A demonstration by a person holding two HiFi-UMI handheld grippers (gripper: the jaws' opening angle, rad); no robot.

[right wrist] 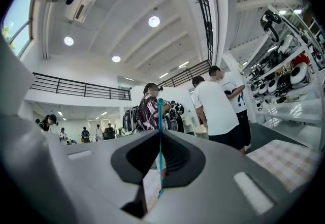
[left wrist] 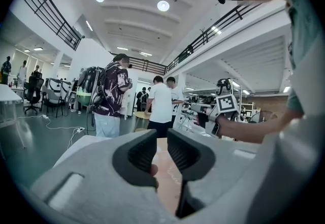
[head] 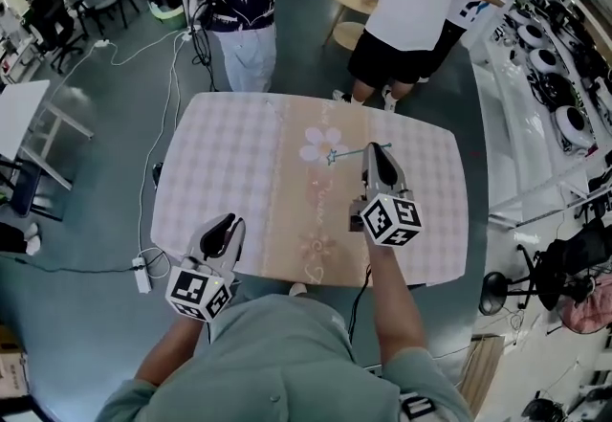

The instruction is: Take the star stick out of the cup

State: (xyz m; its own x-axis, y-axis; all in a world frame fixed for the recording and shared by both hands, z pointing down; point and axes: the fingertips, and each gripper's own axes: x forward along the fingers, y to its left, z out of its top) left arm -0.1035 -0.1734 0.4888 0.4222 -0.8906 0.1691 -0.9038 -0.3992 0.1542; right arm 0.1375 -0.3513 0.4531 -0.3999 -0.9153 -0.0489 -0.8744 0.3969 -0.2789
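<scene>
Holds the right gripper (head: 375, 150) out ahead and about level, jaws clamped together on the thin star stick (head: 349, 153), and the left gripper (head: 226, 222) nearer the body, tilted slightly downward, jaws a narrow gap apart with nothing between them.

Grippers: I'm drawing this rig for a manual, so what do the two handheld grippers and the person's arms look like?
Both the left gripper and right gripper have light grey moulded bodies with dark ribbed pads, and each carries a white cube printed with black square markers. The person wears a grey-green short-sleeved shirt.
</scene>
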